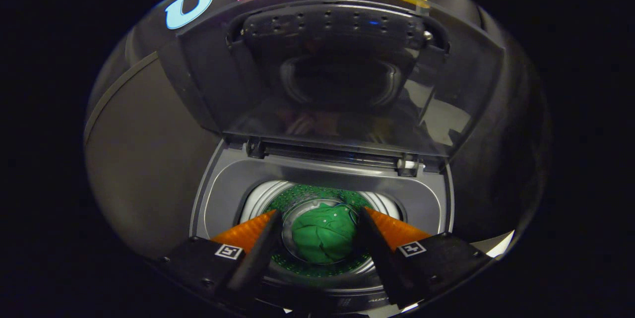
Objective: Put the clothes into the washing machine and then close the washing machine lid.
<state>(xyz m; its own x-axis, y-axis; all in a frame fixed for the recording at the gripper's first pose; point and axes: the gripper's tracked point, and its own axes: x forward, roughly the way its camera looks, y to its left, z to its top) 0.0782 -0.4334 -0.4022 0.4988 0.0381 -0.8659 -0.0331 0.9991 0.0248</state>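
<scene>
Gripper view: the gripper (320, 216) is held above the top-loading washing machine (223, 194), aimed down into its opening. Its fingers (258, 248) stand apart, pressing on nothing. The green garment (322, 238) lies bunched at the bottom of the drum (258, 199), seen between the two fingers and below them, not touching either. The lid (337, 75) stands raised beyond the opening, hinged at the rear edge.

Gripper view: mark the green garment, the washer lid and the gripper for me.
green garment (322, 238): gripper view, middle of the cloth lying in the drum.
washer lid (342, 75): gripper view, glass panel of the raised lid.
gripper (317, 219): gripper view, gap midway between its open fingertips, above the drum.
</scene>
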